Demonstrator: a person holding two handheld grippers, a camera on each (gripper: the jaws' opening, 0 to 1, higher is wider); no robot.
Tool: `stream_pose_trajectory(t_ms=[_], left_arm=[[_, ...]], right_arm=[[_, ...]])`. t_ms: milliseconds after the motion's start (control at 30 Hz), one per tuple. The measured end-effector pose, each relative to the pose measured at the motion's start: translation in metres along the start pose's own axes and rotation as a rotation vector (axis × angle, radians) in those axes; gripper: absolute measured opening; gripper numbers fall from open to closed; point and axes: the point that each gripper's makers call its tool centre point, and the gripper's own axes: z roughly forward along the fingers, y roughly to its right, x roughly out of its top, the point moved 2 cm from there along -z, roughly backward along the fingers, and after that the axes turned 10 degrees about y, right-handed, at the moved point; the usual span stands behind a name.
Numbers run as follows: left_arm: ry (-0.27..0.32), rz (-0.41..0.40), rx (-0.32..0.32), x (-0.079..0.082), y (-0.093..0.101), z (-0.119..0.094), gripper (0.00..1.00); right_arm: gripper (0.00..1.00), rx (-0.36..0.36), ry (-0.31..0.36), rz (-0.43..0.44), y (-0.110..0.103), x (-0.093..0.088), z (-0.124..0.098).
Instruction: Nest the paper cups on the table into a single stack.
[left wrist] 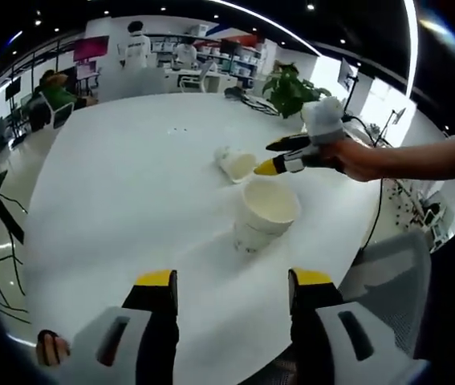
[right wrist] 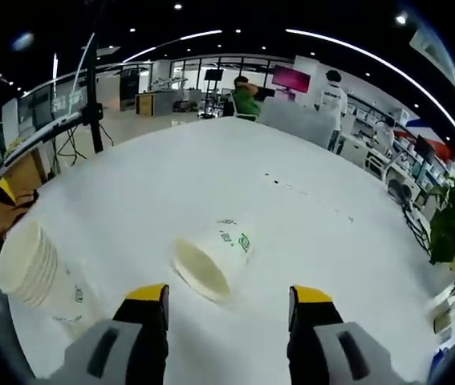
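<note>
A single white paper cup (left wrist: pixel 235 163) lies on its side on the round white table (left wrist: pixel 131 192), its mouth facing my right gripper (left wrist: pixel 269 157), which a hand holds open just short of it. Nearer to me stands an upright stack of nested cups (left wrist: pixel 263 215). My left gripper (left wrist: pixel 233 289) is open and holds nothing, low over the table edge, a short way from the stack. In the right gripper view the lying cup (right wrist: pixel 211 261) with its green print rests just ahead of the open right gripper (right wrist: pixel 229 298), and the stack (right wrist: pixel 34 269) leans at the left.
A potted plant (left wrist: pixel 287 87) and cables sit at the table's far side. A grey chair (left wrist: pixel 396 273) stands by the near right edge. Desks, chairs and people fill the office behind (right wrist: pixel 247 100). Much bare tabletop (right wrist: pixel 235 176) lies beyond the cups.
</note>
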Motion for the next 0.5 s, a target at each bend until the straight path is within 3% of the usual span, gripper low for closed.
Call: stream_pose_trajectory(t_ms=[267, 500], left_arm=[[0.002, -0.016, 0.02, -0.002, -0.005, -0.003, 0.53], [-0.007, -0.022, 0.026, -0.004, -0.008, -0.002, 0.53]], right_arm=[[0.53, -0.009, -0.015, 0.037, 0.006, -0.002, 0.023], [0.41, -0.03, -0.028, 0.064, 0.007, -0.006, 0.042]])
